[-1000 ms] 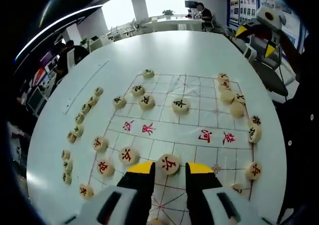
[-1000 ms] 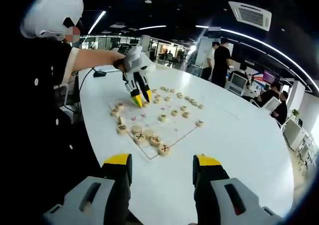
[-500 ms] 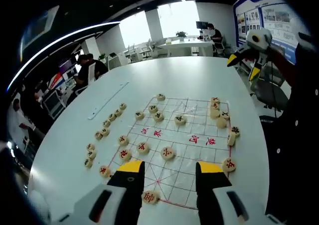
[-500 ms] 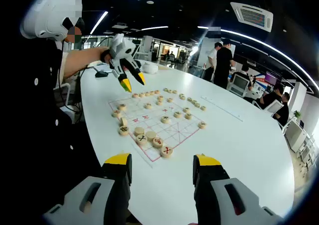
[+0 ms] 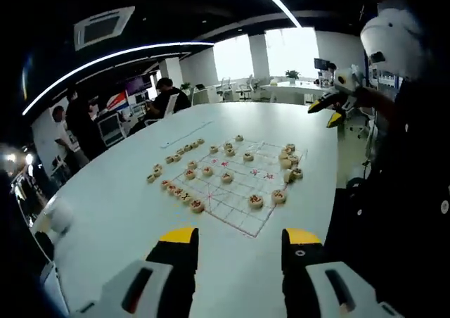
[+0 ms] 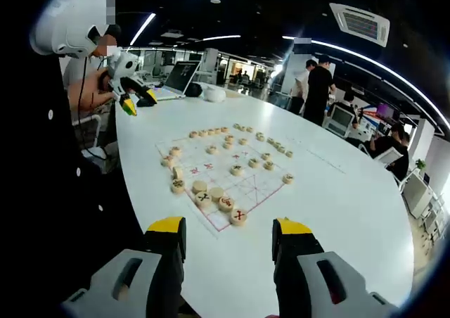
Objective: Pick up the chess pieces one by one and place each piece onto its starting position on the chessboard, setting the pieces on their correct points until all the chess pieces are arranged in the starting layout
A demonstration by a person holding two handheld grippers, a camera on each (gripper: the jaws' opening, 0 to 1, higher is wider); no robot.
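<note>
Both the left gripper [image 5: 239, 239] and right gripper [image 6: 228, 232] hold their jaws wide apart, empty, with the chessboard [image 5: 235, 184] and chess pieces [image 5: 255, 200] well ahead. Reaching in may knock crowded pieces aside.

**Chess set on white table**

Board [image 5: 235, 191]: flat sheet printed with a thin line grid and red characters across its middle band; lies on the table, well beyond both sets of jaws. Also seen in the right gripper view [image 6: 226, 174].

Pieces [image 5: 226, 178]: round, pale wooden discs, marked in red or black on top, all lying flat. Some sit scattered on grid points. One row [image 5: 177, 191] lines the board's edge; another [image 5: 289, 164] clusters along the opposite side. A stacked or tilted piece [image 6: 177, 172] cannot be told apart clearly.
</note>
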